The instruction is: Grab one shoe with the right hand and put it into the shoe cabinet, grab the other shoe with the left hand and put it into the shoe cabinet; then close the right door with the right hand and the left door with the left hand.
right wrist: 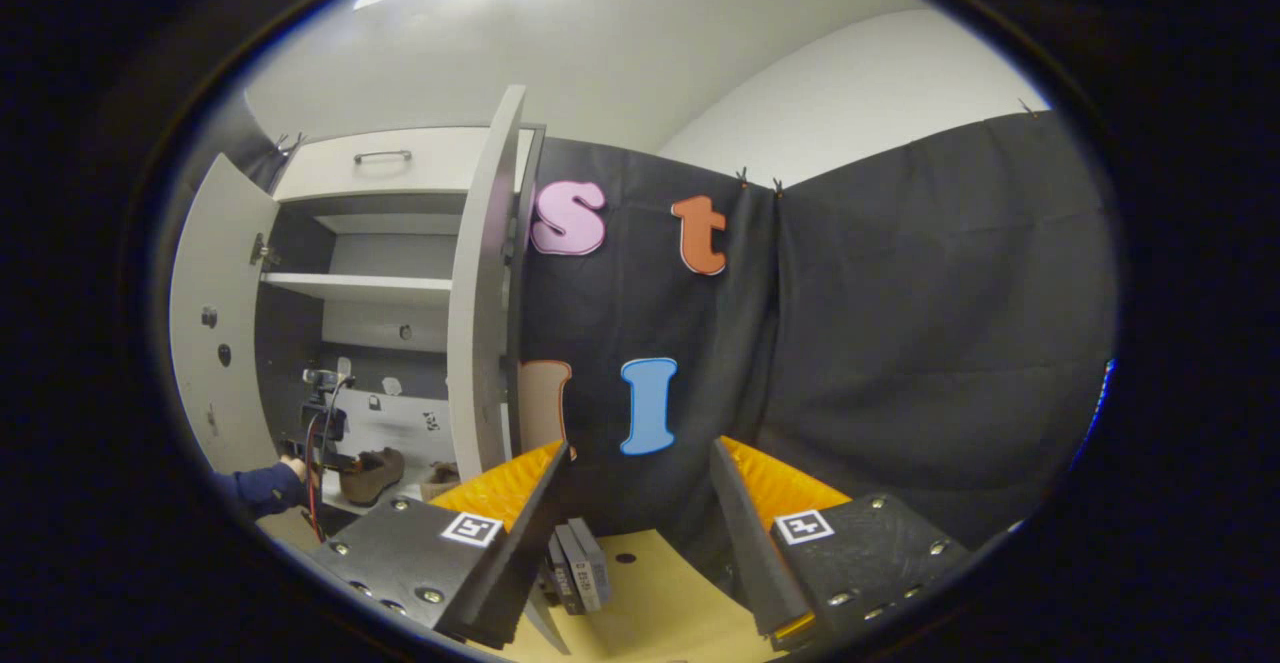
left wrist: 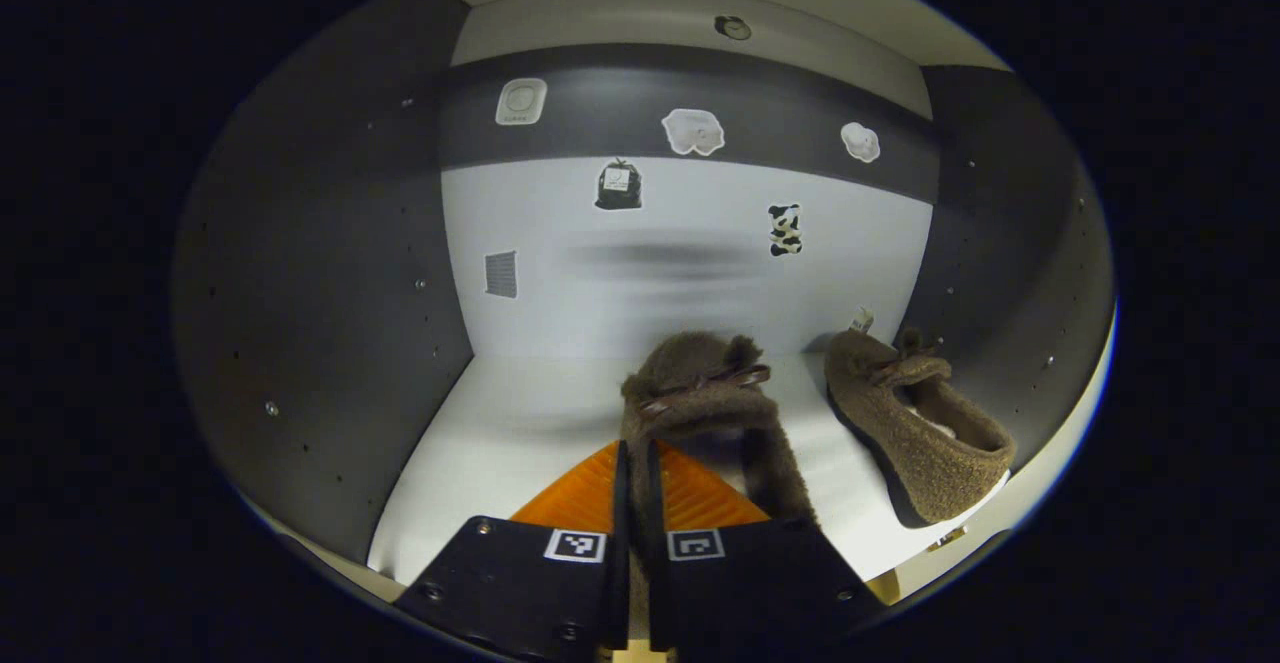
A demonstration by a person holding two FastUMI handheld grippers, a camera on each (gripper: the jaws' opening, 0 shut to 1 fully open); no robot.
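Reaching into the shoe cabinet (left wrist: 330,273), the left claw (left wrist: 636,463) is clamped on the heel edge of a fuzzy brown shoe (left wrist: 700,393) whose toe points at 12 o'clock over the white cabinet floor (left wrist: 480,443). The second shoe (left wrist: 915,423) lies at its 3 o'clock, near the right wall. The right claw (right wrist: 640,493) is spread apart, facing the black cloth, with both cabinet doors (right wrist: 480,303) open at its 9 o'clock.

Stickers (left wrist: 692,131) scattered over a grey and white back wall: cloud-like shapes on the dark band, a black bag (left wrist: 618,185) and a cow-patterned patch (left wrist: 785,229) on the pale part below. Black cloth (right wrist: 900,343) hung as a booth wall, clipped at its top edge. Tan tabletop (right wrist: 660,603) beneath, just in front of the cloth.
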